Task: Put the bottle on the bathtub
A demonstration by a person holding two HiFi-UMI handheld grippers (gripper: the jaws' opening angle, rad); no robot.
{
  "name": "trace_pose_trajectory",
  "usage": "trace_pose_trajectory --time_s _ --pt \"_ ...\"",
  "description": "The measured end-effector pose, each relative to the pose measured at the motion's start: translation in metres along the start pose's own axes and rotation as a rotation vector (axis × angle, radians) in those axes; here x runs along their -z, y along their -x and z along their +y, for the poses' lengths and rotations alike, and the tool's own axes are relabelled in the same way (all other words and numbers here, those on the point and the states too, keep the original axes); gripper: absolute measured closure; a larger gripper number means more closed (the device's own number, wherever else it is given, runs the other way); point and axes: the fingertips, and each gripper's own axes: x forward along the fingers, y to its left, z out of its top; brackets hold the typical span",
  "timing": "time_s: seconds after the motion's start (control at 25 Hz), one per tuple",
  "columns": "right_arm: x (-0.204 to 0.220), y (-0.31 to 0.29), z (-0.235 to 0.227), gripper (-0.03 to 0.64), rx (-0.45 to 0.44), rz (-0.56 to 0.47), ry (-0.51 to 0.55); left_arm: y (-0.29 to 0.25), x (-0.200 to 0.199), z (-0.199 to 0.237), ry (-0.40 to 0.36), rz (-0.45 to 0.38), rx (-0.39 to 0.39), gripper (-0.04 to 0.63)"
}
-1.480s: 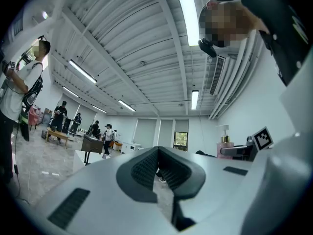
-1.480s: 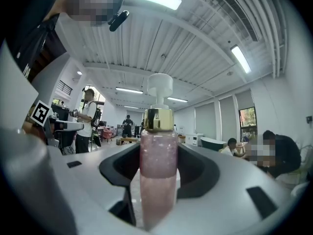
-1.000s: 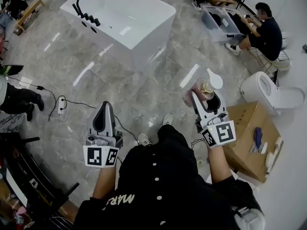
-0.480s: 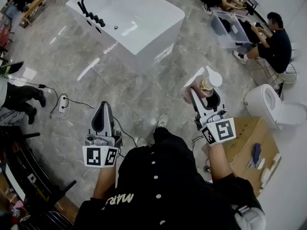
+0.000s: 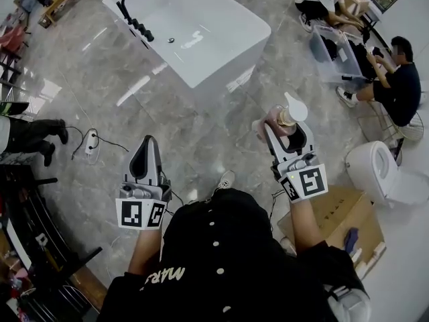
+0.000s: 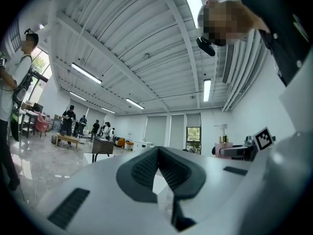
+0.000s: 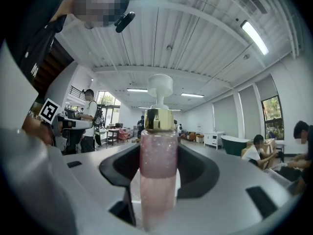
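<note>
- The person is carrying the bottle (image 7: 158, 151) upright in the right gripper (image 5: 289, 127). Its fingers are pinching the pink body just below the gold collar.
- The bottle is hanging in the air over the floor (image 5: 201, 133), well apart from the bathtub (image 5: 228, 69).
- The left gripper (image 6: 157, 153) is riding along empty, its fingers pressed together.
- To do this well, I'd say the person should be walking closer and holding the bottle level, so the tall pump top isn't tipping.
- The flat ledge by the black tap (image 5: 131, 5) looks like the broadest landing spot. The thin side edges look risky.
- The base should be sitting fully on the rim before those fingers are letting go.
</note>
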Motion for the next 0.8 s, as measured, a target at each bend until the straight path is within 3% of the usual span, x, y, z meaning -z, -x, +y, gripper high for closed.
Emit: trace_pose_trajectory --time_s 0.4,0.8 --pt "0.012 -0.053 -0.036 0.394 -0.117 0.018 -0.011 -0.04 0.002 -0.01 -0.003 0.005 -0.096 0.586" --pt "0.031 -0.109 -0.016 0.395 -0.205 0.044 -0.002 -0.059 0.022 0.026 0.016 0.044 -0.117 0.586"
